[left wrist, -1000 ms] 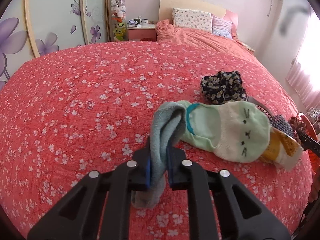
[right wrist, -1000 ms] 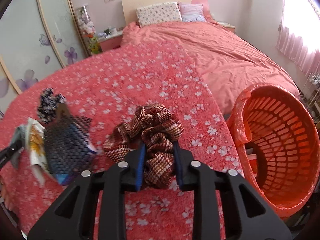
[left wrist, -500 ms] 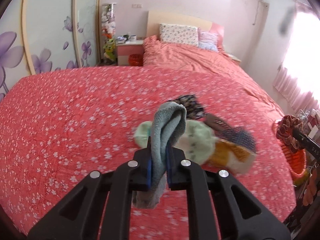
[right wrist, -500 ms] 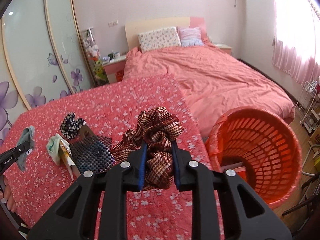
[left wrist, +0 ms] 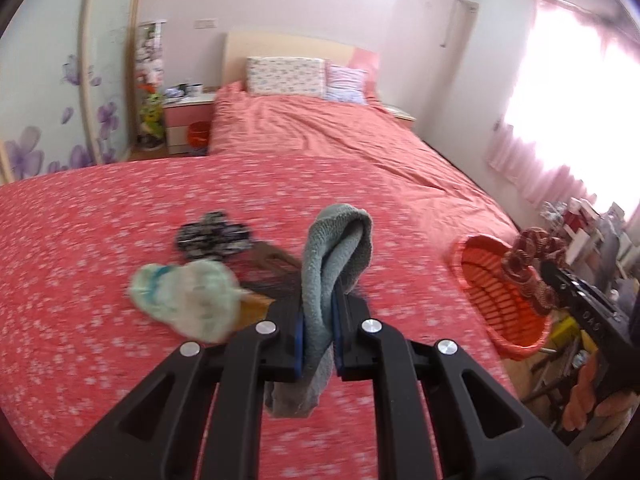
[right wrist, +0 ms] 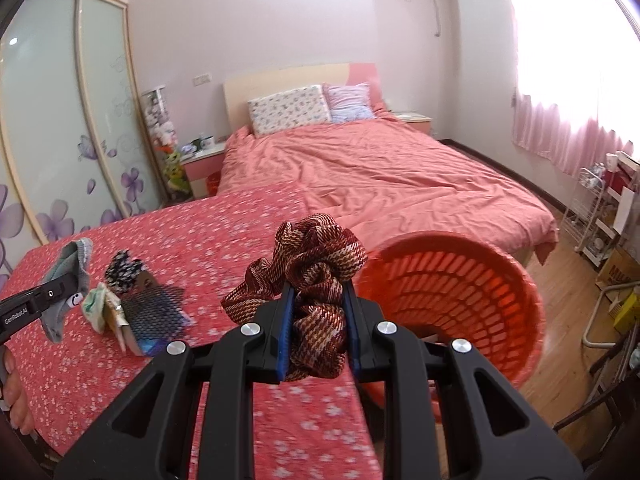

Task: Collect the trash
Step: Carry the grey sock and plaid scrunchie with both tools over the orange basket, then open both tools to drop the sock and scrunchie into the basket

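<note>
Left hand-held gripper (left wrist: 316,334): clamped on a folded grey terry sock (left wrist: 332,264).
Right hand-held gripper (right wrist: 318,328): clamped on a maroon striped fabric scrunchie (right wrist: 316,272).
Orange slatted plastic basket (right wrist: 480,280): at 3 o'clock, beside the red floral bedspread (right wrist: 200,240).
Bedspread clutter: pale green sock (left wrist: 188,300), black floral scrunchie (left wrist: 212,236), at 10 o'clock.

The right gripper (right wrist: 316,320) clamps a red-brown striped scrunchie (right wrist: 310,276) (bunched between the blue pads), near the orange basket (right wrist: 460,304) to its right. Far left, the left gripper (right wrist: 60,286) pinches a grey sock (right wrist: 74,264).
</note>
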`<state>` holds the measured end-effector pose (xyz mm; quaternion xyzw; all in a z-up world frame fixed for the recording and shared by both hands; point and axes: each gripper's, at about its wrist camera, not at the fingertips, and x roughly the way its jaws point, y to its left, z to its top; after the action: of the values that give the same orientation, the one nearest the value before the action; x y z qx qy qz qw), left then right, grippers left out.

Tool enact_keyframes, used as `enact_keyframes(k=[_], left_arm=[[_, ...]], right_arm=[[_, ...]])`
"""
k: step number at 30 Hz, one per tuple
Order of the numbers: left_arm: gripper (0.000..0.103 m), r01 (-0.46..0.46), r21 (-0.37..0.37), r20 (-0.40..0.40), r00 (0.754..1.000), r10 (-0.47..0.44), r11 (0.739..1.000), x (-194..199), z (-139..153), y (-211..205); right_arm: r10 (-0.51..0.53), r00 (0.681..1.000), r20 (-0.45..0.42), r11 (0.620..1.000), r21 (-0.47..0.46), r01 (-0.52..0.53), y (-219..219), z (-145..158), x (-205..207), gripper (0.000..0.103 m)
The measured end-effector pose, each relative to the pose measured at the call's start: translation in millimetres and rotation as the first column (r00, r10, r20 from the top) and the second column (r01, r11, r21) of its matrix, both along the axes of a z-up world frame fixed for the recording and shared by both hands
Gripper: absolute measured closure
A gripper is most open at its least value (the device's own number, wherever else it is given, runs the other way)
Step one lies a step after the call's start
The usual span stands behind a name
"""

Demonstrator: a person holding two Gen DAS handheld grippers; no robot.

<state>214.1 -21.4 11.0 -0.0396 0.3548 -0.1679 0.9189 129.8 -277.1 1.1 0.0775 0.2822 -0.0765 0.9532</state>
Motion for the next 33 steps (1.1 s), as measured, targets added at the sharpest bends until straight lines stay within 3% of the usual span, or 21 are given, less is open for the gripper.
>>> enact_keyframes(k=[9, 17, 24, 26, 28, 33], left_arm=[[0.091, 0.196, -0.055, 0.002, 0.981, -0.196, 0.979, -2.2, 0.6, -107.5], [0.091, 0.332, -0.016, -0.019, 0.943, -0.332, 0.943, 4.0, -15.0, -197.9], [0.09, 0.399, 0.004, -0.073, 0.915, -0.397, 0.917, 19.8, -37.2, -256.3], [0.084, 0.399, 0.024, -0.085, 0.914, -0.396, 0.917, 25.8, -43.4, -267.9], [0.062, 0.387, 0.041, -0.096, 0.919, -0.382, 0.921, 31.4, -49.3, -275.5], [0.058, 0.342, 0.066, -0.115, 0.936, -0.333, 0.937, 41.2, -58.9, -267.8]], right_arm=[[-0.111, 0.994, 0.019, 0.994, 0.024, 0.11, -56.3, -5.8, -11.1, 0.081], [-0.179, 0.984, 0.019, 0.982, 0.071, 0.177, -99.7, -19.5, -7.5, 0.081], [-0.215, 0.976, 0.02, 0.969, 0.125, 0.211, -126.8, -29.2, -3.2, 0.08], [-0.222, 0.975, 0.021, 0.966, 0.14, 0.217, -131.9, -31.9, -2.0, 0.075], [-0.233, 0.972, 0.017, 0.961, 0.156, 0.228, -137.6, -35.5, 0.1, 0.065], [-0.236, 0.972, 0.001, 0.96, 0.154, 0.233, -138.3, -42.2, -2.5, 0.052]])
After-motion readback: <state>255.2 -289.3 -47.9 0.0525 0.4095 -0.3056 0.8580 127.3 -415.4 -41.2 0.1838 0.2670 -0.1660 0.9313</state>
